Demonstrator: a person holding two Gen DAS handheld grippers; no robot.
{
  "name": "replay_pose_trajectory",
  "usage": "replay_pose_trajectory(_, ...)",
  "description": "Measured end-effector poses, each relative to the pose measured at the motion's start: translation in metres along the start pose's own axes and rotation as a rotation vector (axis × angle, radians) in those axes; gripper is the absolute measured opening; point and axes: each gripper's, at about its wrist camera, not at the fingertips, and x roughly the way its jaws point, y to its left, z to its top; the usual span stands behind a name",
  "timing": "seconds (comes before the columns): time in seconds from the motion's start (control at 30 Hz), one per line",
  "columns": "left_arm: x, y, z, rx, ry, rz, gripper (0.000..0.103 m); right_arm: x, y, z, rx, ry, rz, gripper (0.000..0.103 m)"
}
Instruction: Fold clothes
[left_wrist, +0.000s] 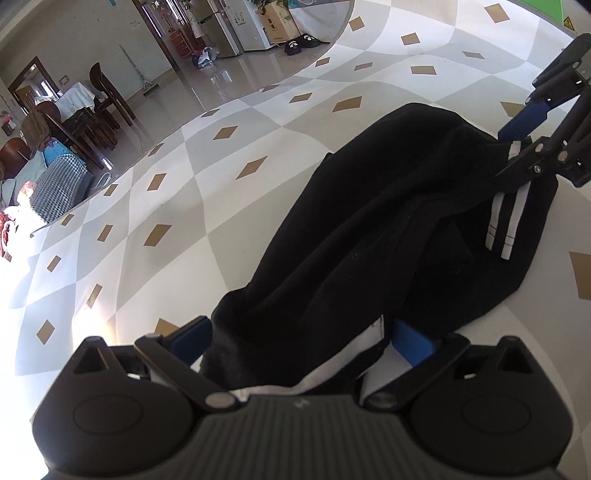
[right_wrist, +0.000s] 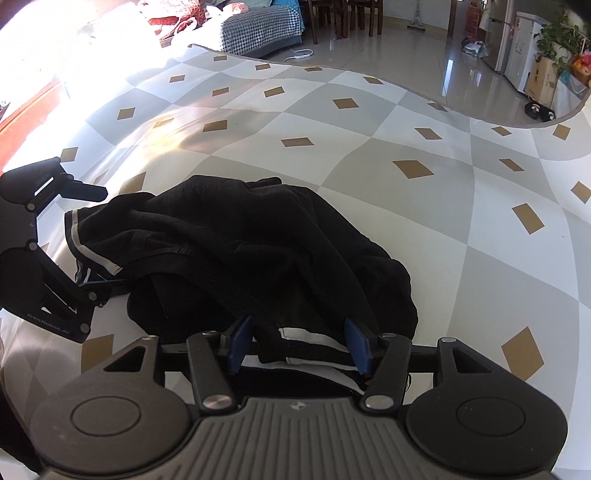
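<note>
A black garment with white stripes (left_wrist: 369, 229) lies bunched on a checkered mat (left_wrist: 166, 192). In the left wrist view my left gripper (left_wrist: 299, 339) has its blue pads wide apart, with a striped edge of the garment lying between them. My right gripper (left_wrist: 517, 129) shows at the upper right, open over the garment's other striped end. In the right wrist view the garment (right_wrist: 240, 251) is crumpled ahead, and my right gripper (right_wrist: 299, 343) is open with the striped hem between its pads. My left gripper (right_wrist: 92, 236) shows at the left, open around the striped edge.
The grey, white and tan mat (right_wrist: 406, 147) covers the floor around the garment. Beyond its edge lie glossy tiles (left_wrist: 221, 74), a dining table with chairs (left_wrist: 81, 103), a houndstooth sofa (right_wrist: 258, 29), a fridge (left_wrist: 221, 26) and a potted plant (right_wrist: 554, 40).
</note>
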Motion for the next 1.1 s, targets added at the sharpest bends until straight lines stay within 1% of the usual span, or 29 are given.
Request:
replay_pose_trajectory(0.13,0.007,-0.004,0.005,-0.02,0.015,-0.011,0.102,0.01,0.004,0.001,-0.016,0.008,-0.034,0.055)
replay_pose_trajectory(0.2,0.01,-0.003,0.006,-0.046,0.025,-0.02,0.101,0.011,0.002,0.003,0.014,0.009,-0.035,0.054)
replay_pose_trajectory(0.27,0.012,0.0,0.007,-0.093,0.044,-0.051,0.092,0.01,-0.002,0.004,0.052,0.004,-0.029,0.046)
replay_pose_trajectory(0.3,0.013,0.003,0.008,-0.118,0.05,-0.073,0.083,0.009,-0.003,0.005,0.062,-0.001,-0.029,0.039)
replay_pose_trajectory(0.33,0.013,0.005,0.008,-0.145,0.052,-0.097,0.071,0.007,-0.004,0.007,0.067,-0.011,-0.029,0.034)
replay_pose_trajectory(0.43,0.009,0.01,0.01,-0.191,0.037,-0.127,0.051,-0.002,-0.003,0.01,0.074,-0.061,-0.029,0.025)
replay_pose_trajectory(0.47,0.007,0.011,0.011,-0.199,0.027,-0.129,0.048,-0.005,-0.003,0.011,0.076,-0.08,-0.029,0.024)
replay_pose_trajectory(0.53,0.003,0.013,0.015,-0.216,0.004,-0.131,0.038,-0.013,-0.003,0.014,0.081,-0.121,-0.029,0.021)
replay_pose_trajectory(0.6,-0.002,0.014,0.018,-0.233,-0.019,-0.127,0.036,-0.021,-0.004,0.017,0.092,-0.155,-0.032,0.021)
replay_pose_trajectory(0.8,-0.021,0.022,0.033,-0.285,-0.101,-0.083,0.036,-0.046,-0.005,0.023,0.115,-0.256,-0.031,0.02)
replay_pose_trajectory(0.97,-0.04,0.029,0.044,-0.319,-0.178,-0.027,0.036,-0.067,-0.007,0.025,0.137,-0.319,-0.029,0.02)
replay_pose_trajectory(1.1,-0.046,0.031,0.051,-0.341,-0.2,-0.026,0.036,-0.078,-0.013,0.024,0.16,-0.357,-0.056,0.02)
